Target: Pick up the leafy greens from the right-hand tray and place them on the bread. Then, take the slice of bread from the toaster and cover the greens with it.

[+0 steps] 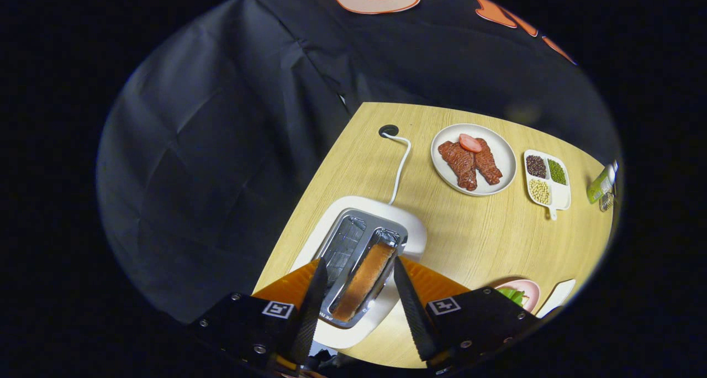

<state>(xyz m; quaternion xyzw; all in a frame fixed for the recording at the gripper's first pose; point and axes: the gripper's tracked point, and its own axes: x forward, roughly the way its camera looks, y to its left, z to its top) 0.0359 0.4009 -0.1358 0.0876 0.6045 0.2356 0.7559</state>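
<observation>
The orange-and-black two-finger gripper [356, 298] hovers with jaws spread to either side of the browned slice of bread [363, 281] standing in the white toaster's [411, 229] right slot, seemingly lined up for pinching it.

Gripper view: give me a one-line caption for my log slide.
Open gripper hovers above the white two-slot toaster, its fingers either side of the browned bread slice standing in one slot.
</observation>
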